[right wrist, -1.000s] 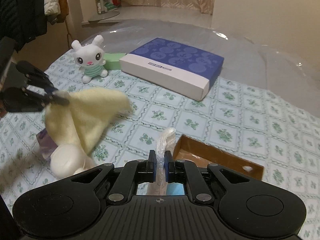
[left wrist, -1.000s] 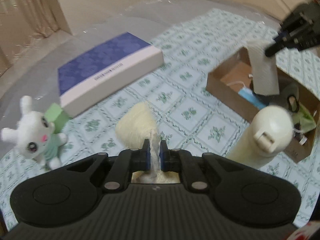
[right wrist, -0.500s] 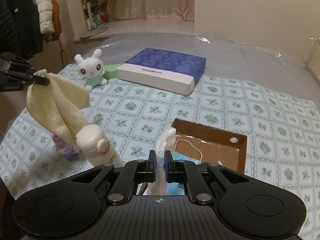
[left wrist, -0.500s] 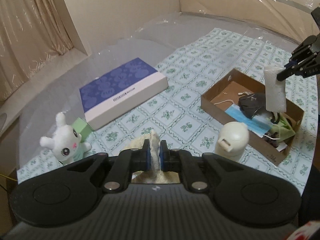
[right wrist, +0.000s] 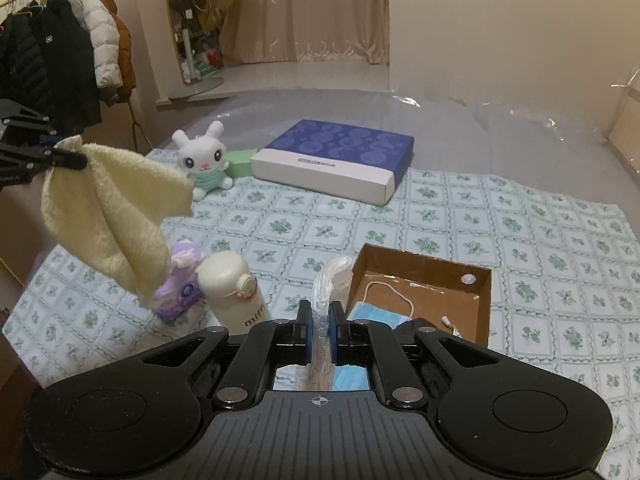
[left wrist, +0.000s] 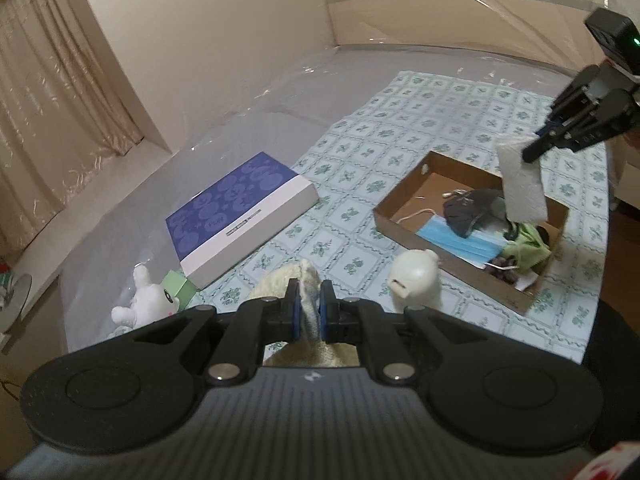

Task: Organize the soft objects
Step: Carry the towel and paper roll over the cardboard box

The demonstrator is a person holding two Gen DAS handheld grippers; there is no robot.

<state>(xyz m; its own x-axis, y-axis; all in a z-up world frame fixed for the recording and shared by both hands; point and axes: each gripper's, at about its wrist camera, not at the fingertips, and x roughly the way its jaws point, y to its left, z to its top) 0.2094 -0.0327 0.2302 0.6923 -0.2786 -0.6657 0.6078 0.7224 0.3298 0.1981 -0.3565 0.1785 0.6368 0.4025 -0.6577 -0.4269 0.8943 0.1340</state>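
Note:
My left gripper [left wrist: 307, 304] is shut on a cream-yellow towel [left wrist: 296, 280], held high over the near side of the table. In the right wrist view the towel [right wrist: 112, 208] hangs free from the left gripper [right wrist: 50, 158] at the far left. My right gripper [right wrist: 319, 320] is shut on a white plastic-wrapped paper pad [right wrist: 330, 284]. The pad [left wrist: 522, 188] dangles from the right gripper [left wrist: 538, 148] above an open cardboard box [left wrist: 400, 220]. Inside the box lie a blue face mask [left wrist: 460, 240], a black cloth [left wrist: 468, 208] and a green cloth [left wrist: 528, 250].
A blue and white flat box [left wrist: 240, 216] lies mid-table on the green-patterned cloth. A white bunny plush [right wrist: 202, 158] and a green block [right wrist: 240, 160] stand beside it. A cream bottle [right wrist: 232, 284] and a purple tissue packet [right wrist: 180, 284] stand near the cardboard box. Coats [right wrist: 60, 56] hang far left.
Both grippers have risen and drawn back from the table, each still holding its item. The towel now hangs clear above the bottle, and the table looks farther away.

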